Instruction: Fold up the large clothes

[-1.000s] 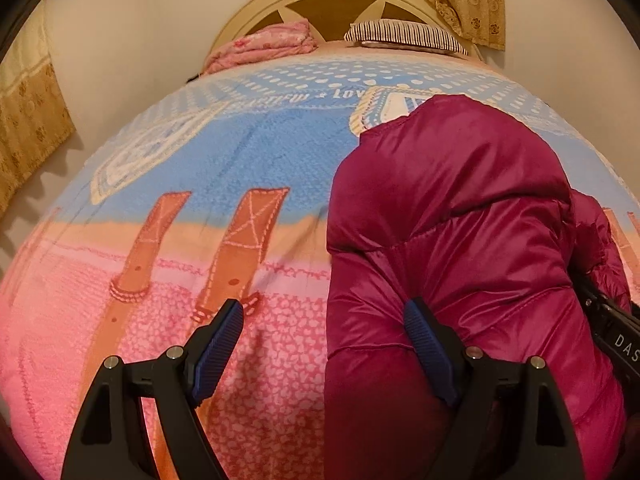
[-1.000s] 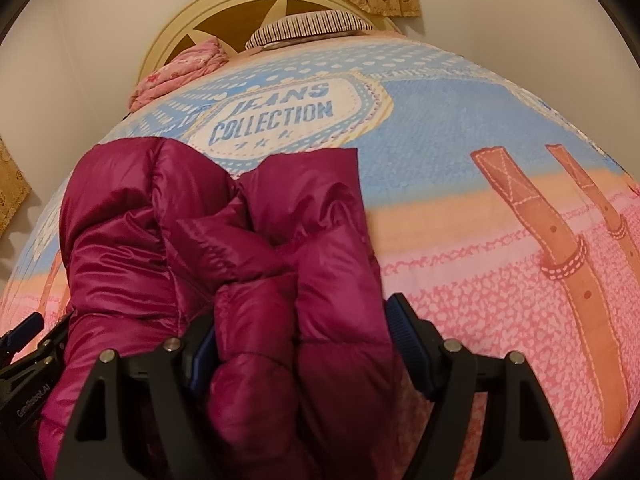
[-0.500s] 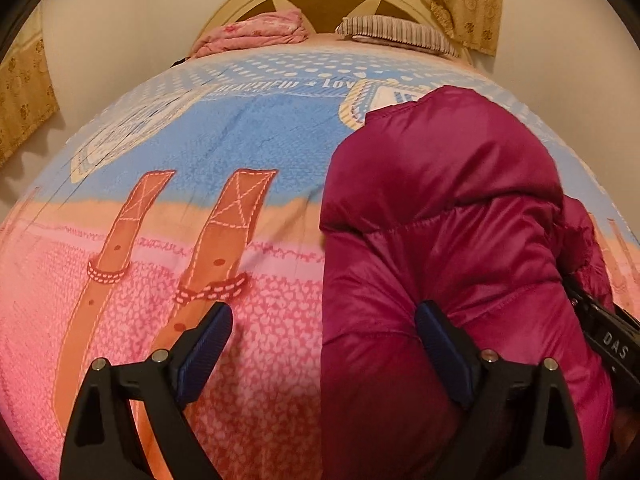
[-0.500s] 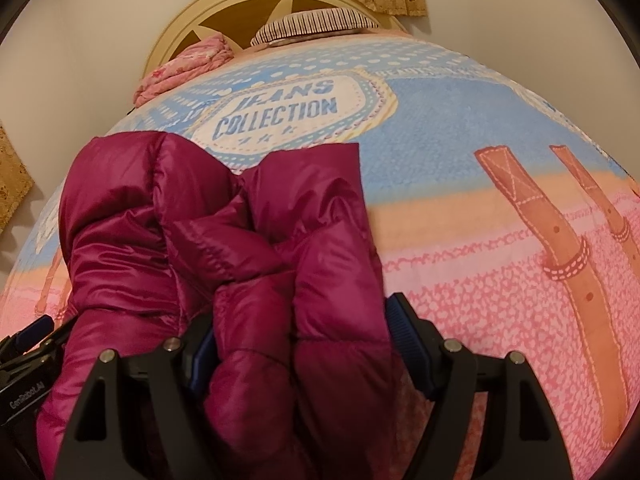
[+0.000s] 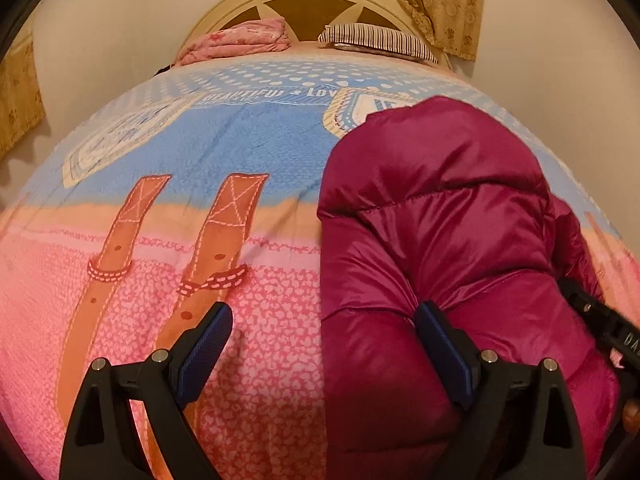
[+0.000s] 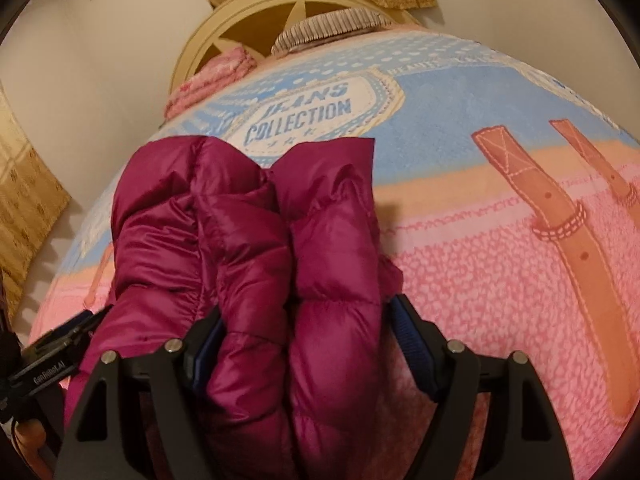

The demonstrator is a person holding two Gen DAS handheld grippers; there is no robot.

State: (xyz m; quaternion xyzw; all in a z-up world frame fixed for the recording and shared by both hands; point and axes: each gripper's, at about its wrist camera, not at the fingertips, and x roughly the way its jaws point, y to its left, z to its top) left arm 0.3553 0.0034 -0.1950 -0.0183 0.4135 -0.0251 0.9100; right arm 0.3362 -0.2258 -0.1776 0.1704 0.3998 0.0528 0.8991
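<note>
My right tongs [image 6: 308, 344] are clenched on a thick bunch of the magenta puffer jacket [image 6: 248, 248], which sits on the bed [image 5: 240, 152] just below the JEANS COLLECTION print [image 6: 308, 112]. Left tongs [image 5: 320, 344] are spread wide, one pad on the jacket. Guessing I should press the air out before folding

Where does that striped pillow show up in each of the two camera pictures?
Left wrist view: striped pillow at top, right of centre, before the headboard.
Right wrist view: striped pillow at top centre, tilted.
Shared landmark: the folded pink blanket lies just left of it.
</note>
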